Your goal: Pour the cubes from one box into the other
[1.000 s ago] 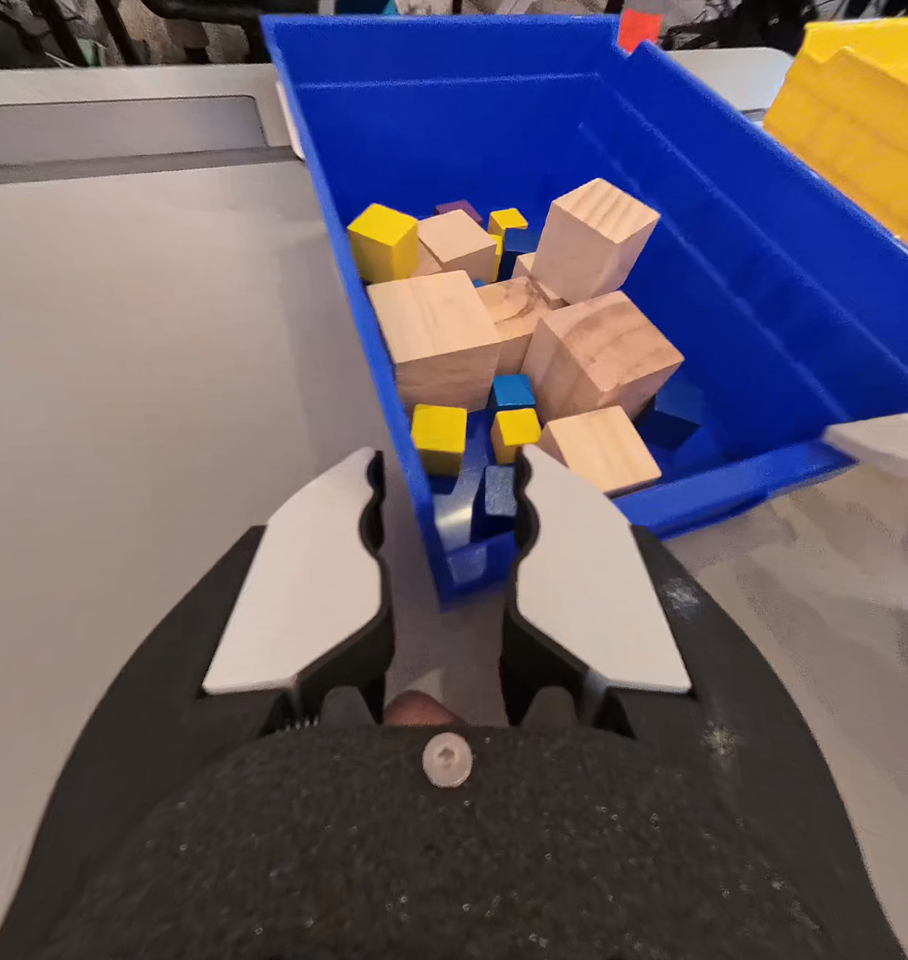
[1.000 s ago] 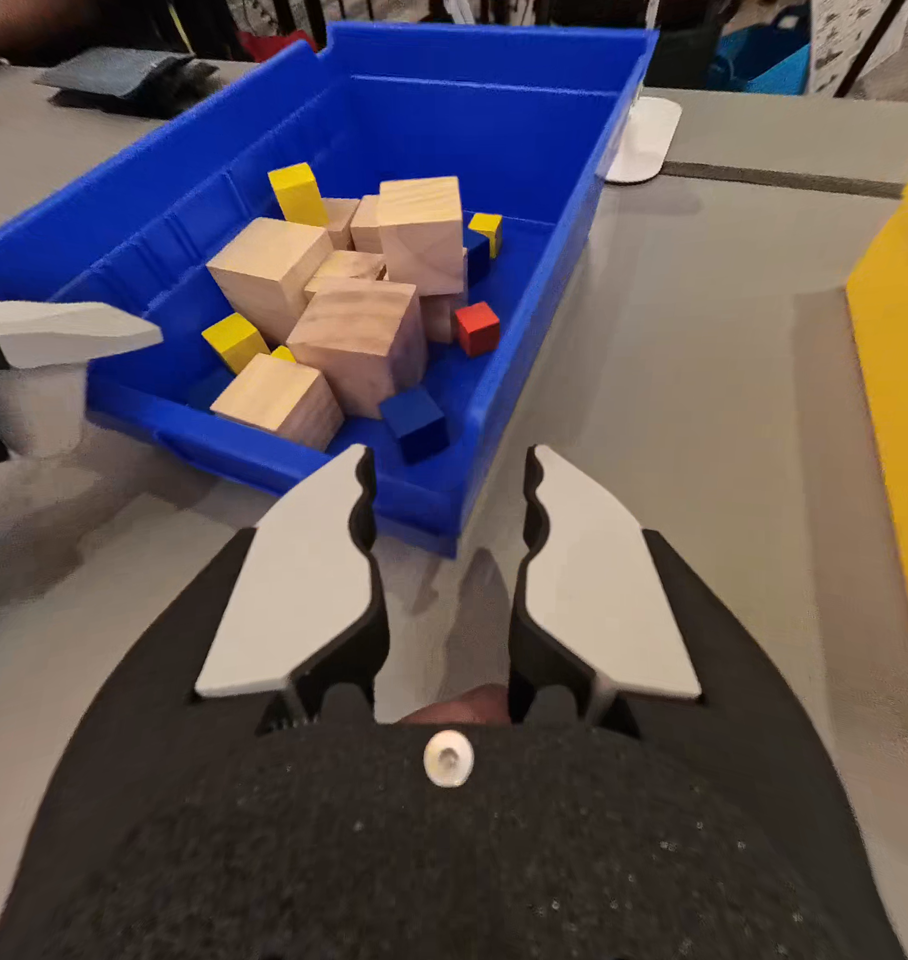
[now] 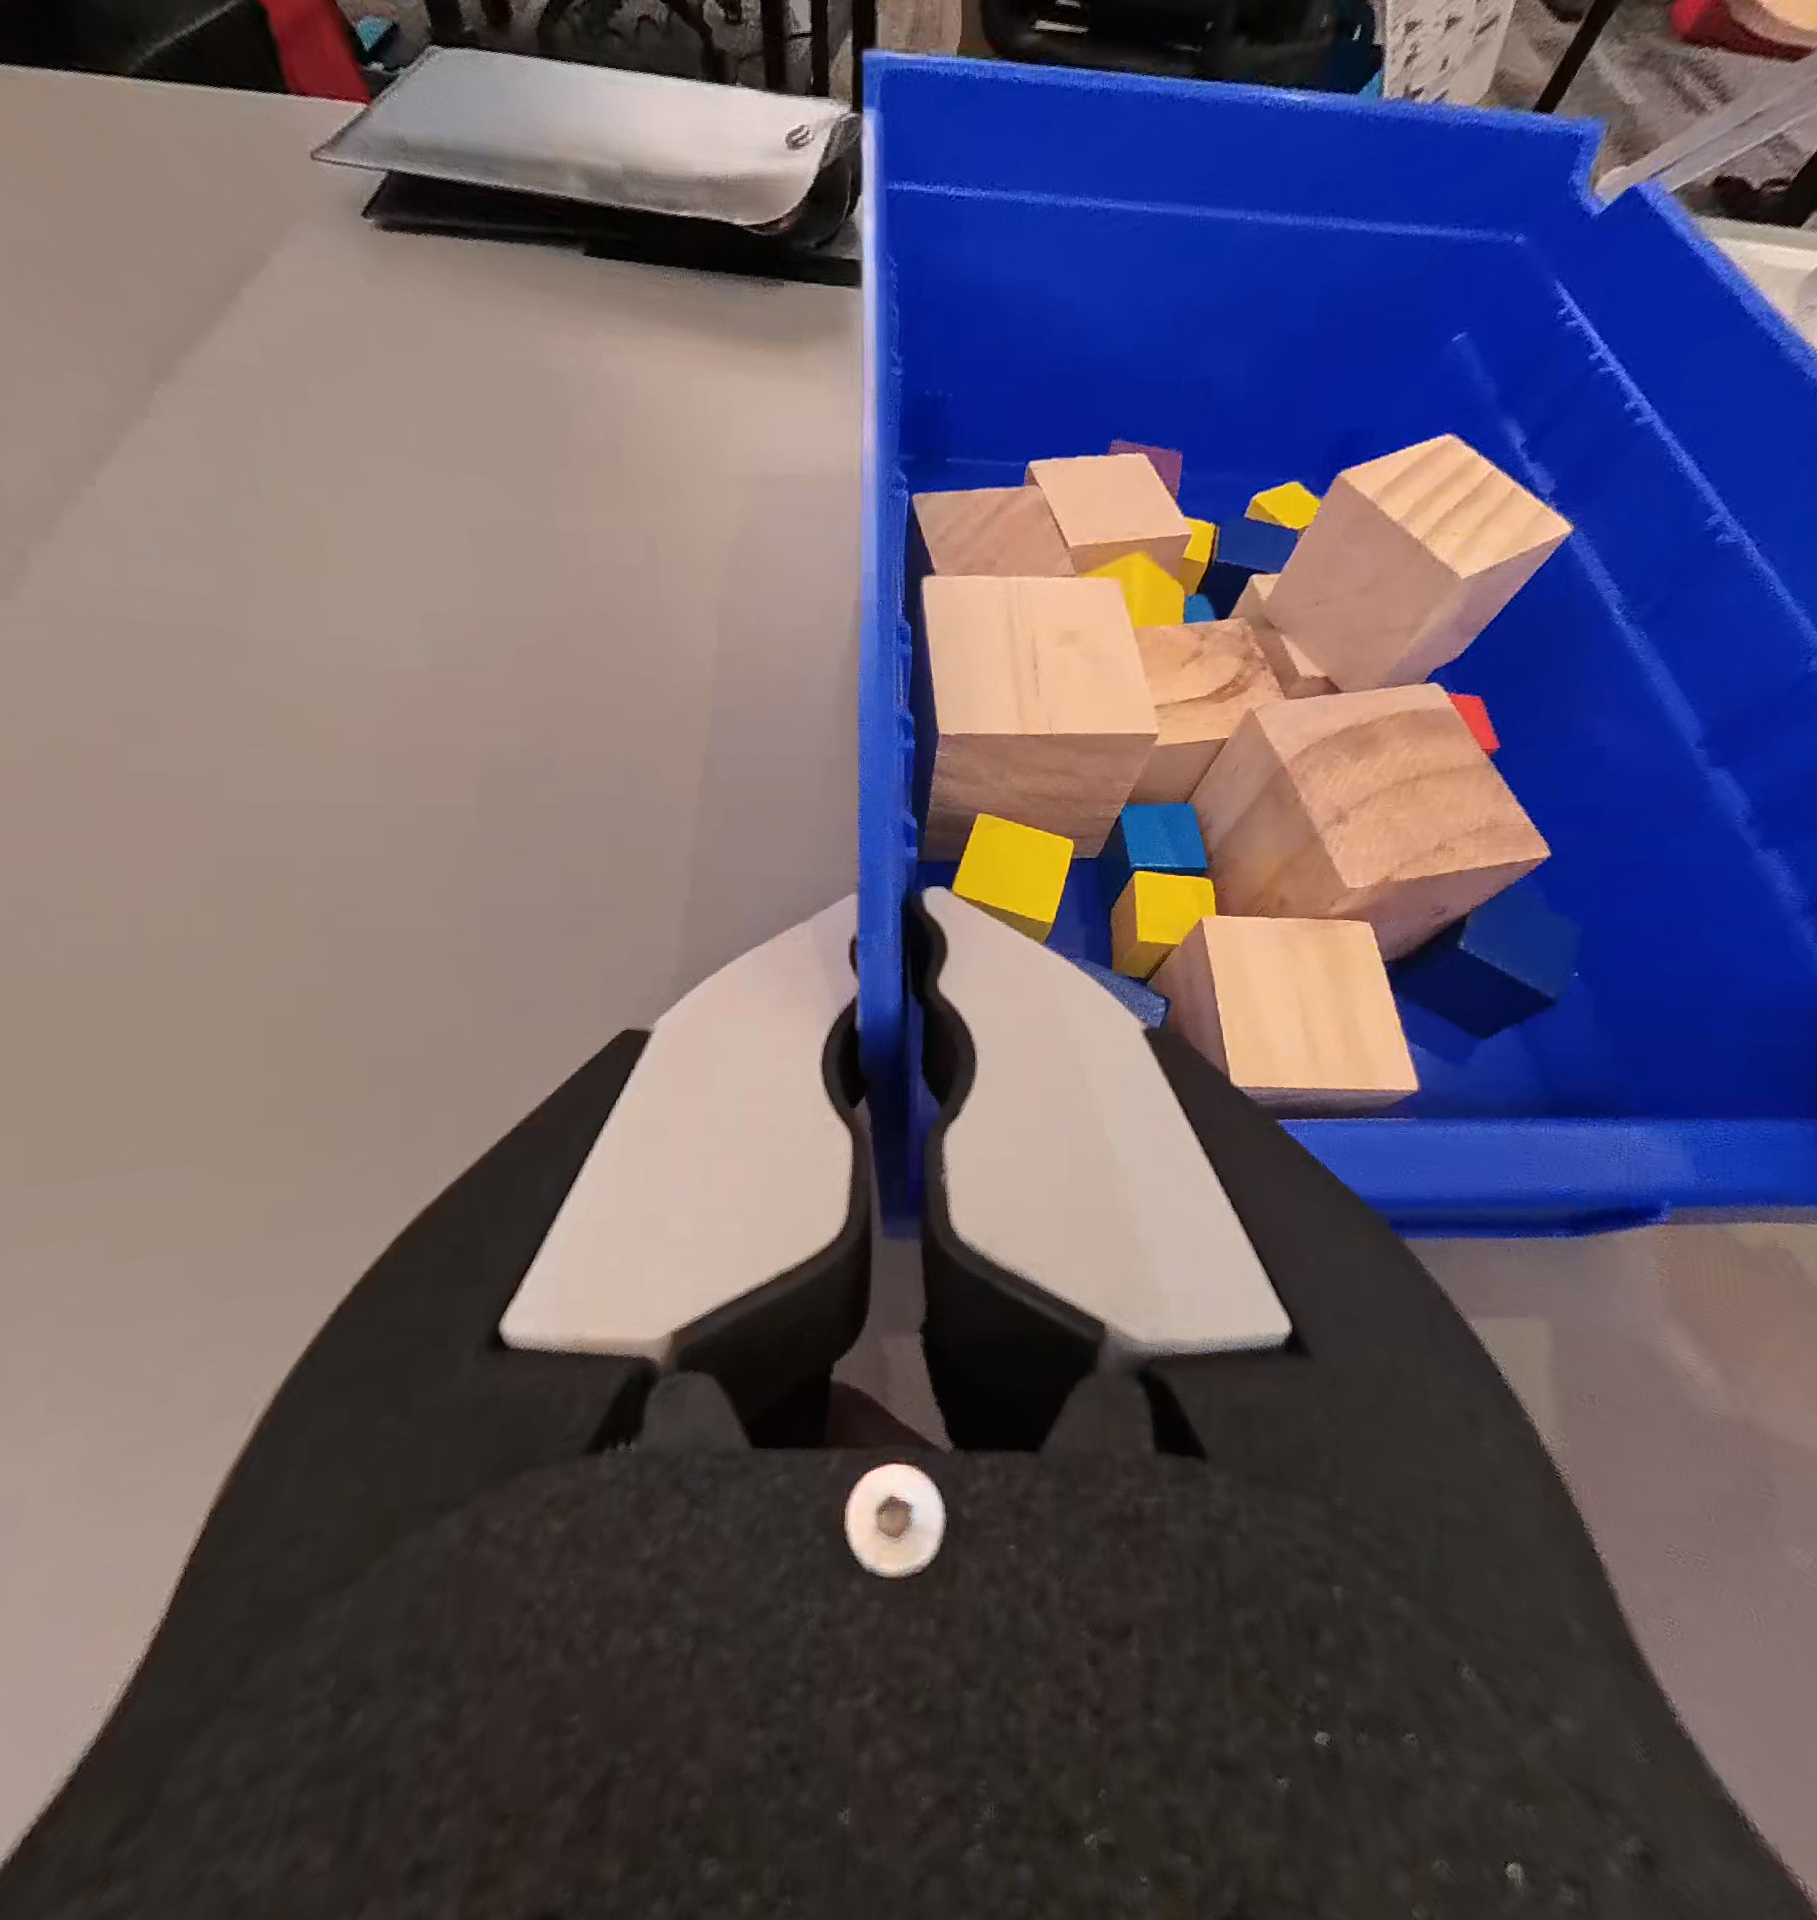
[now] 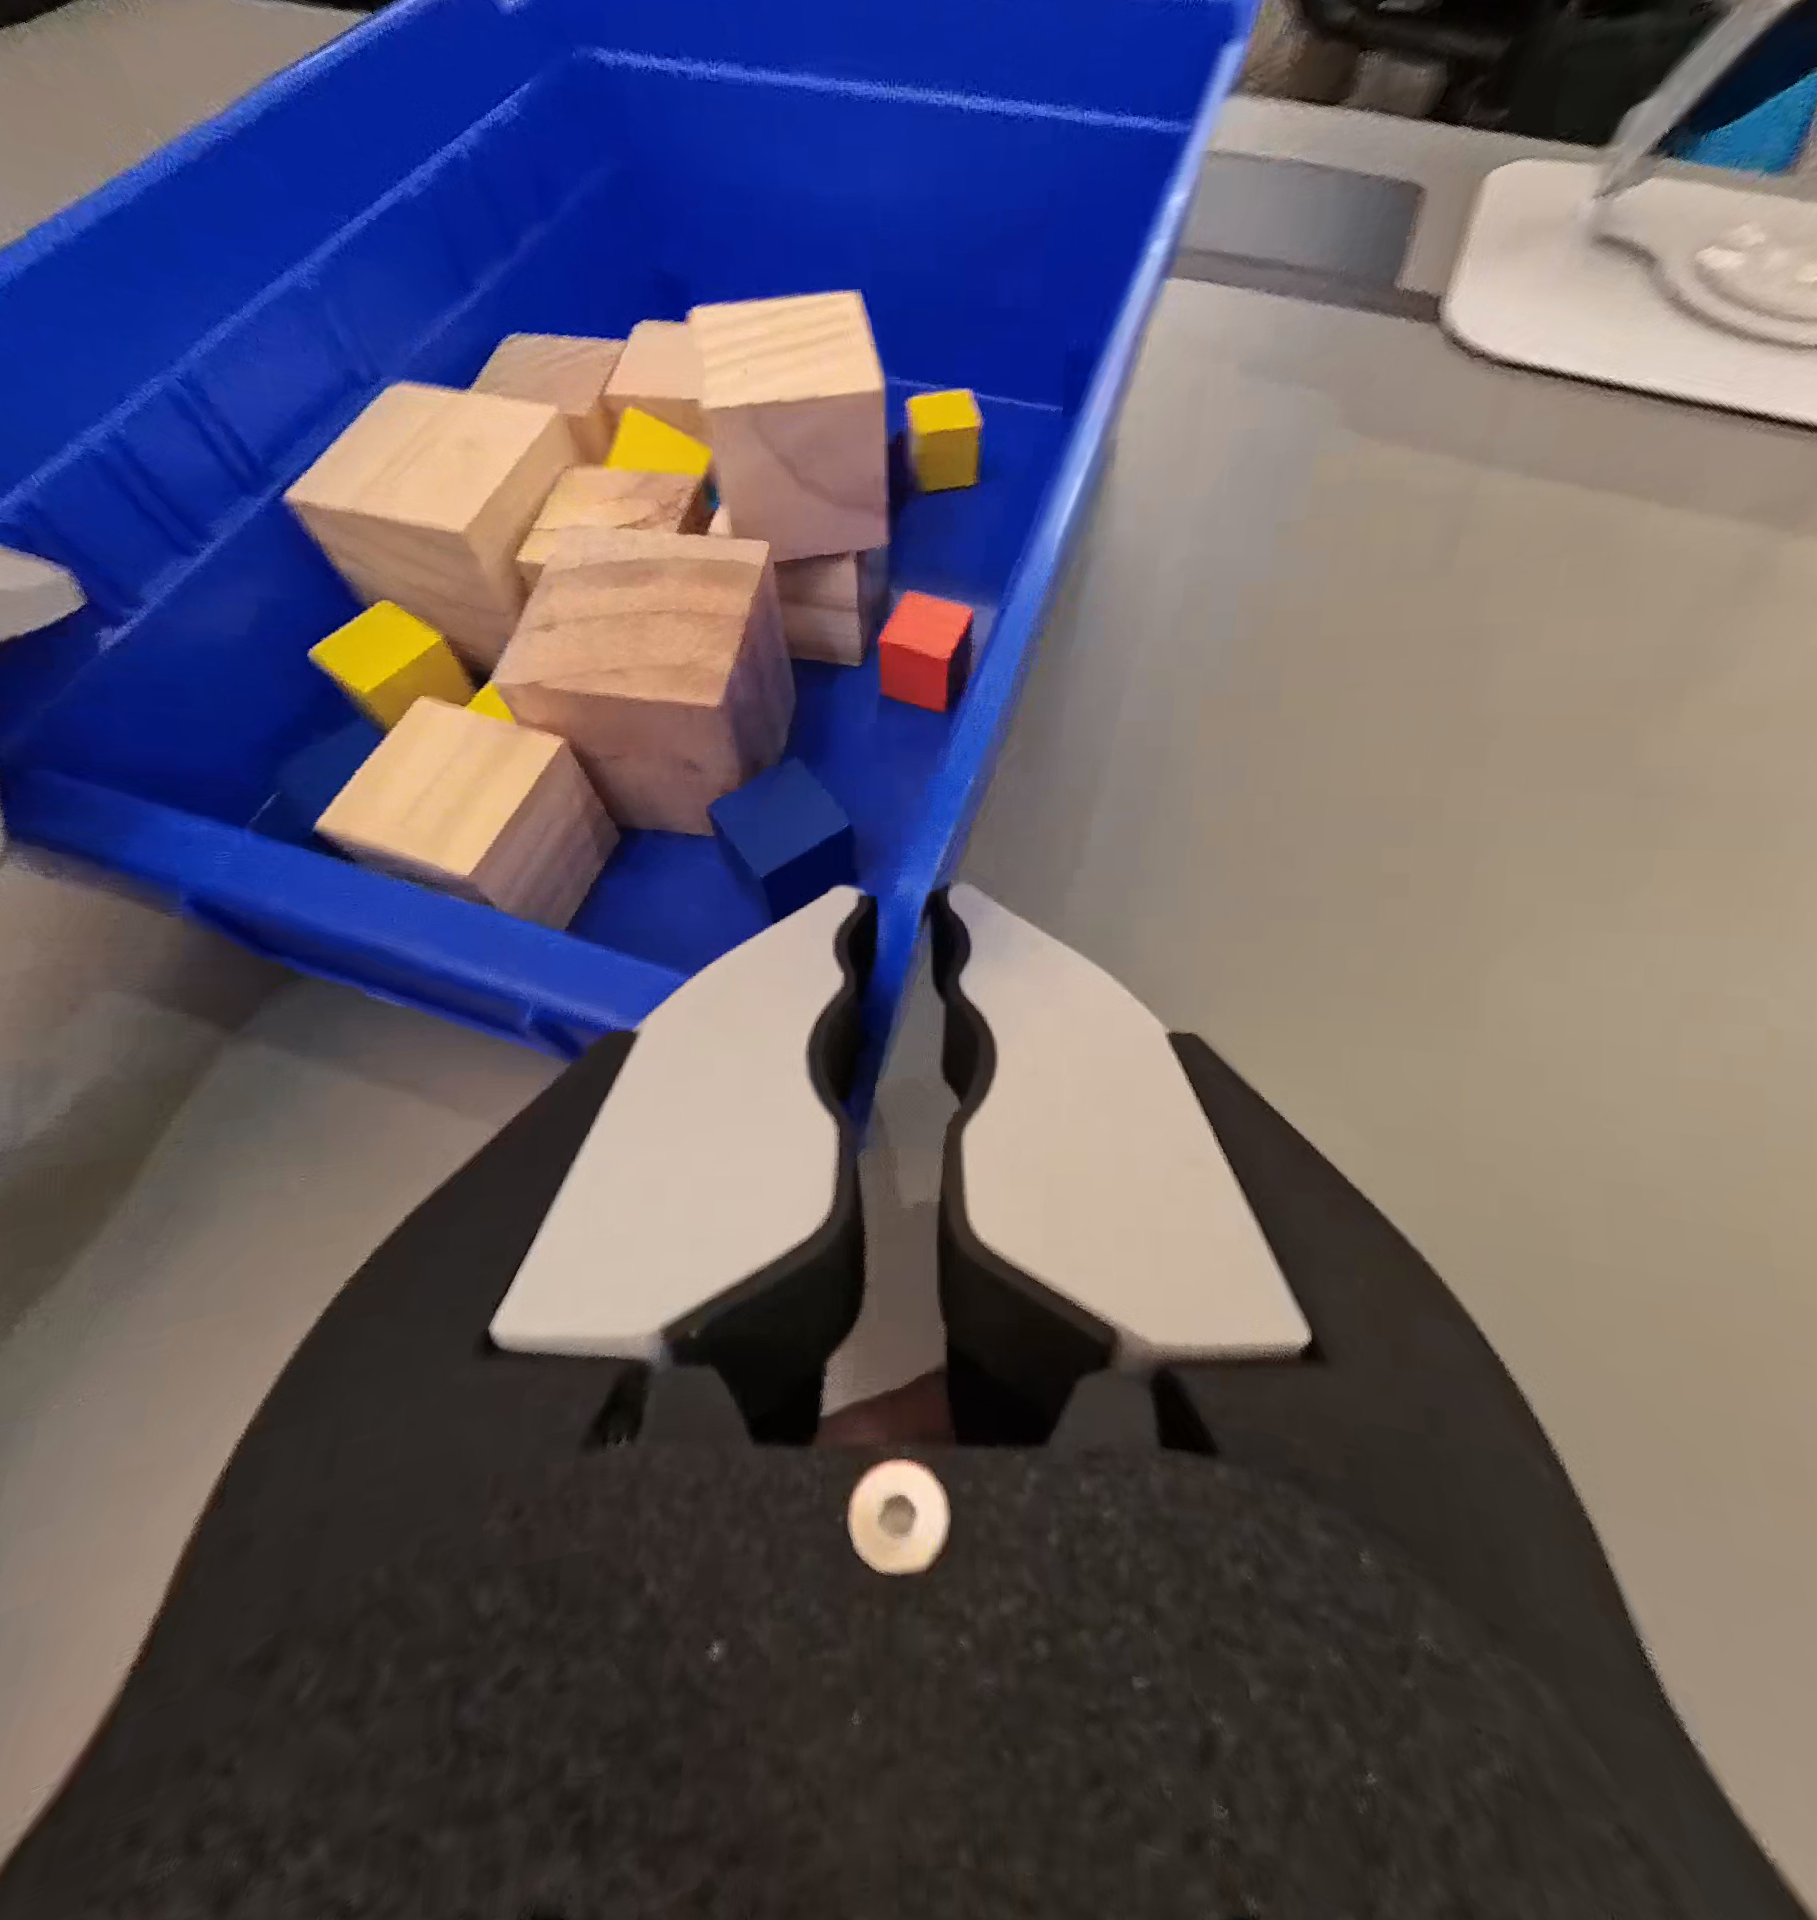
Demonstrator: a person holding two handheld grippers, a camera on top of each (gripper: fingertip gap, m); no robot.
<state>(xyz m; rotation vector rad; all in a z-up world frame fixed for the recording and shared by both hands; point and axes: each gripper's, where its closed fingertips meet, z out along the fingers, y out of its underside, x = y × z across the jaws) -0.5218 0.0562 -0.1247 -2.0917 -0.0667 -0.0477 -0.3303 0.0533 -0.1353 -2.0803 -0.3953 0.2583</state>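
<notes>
Left hand-held gripper now clenched on the left side wall of the blue plastic box; a second ago it was released, straddling the near corner. Right hand-held gripper likewise gone from released and short of the box to clamped on the right wall. Box sits on the grey bench, wooden and coloured cubes heaped inside.
</notes>
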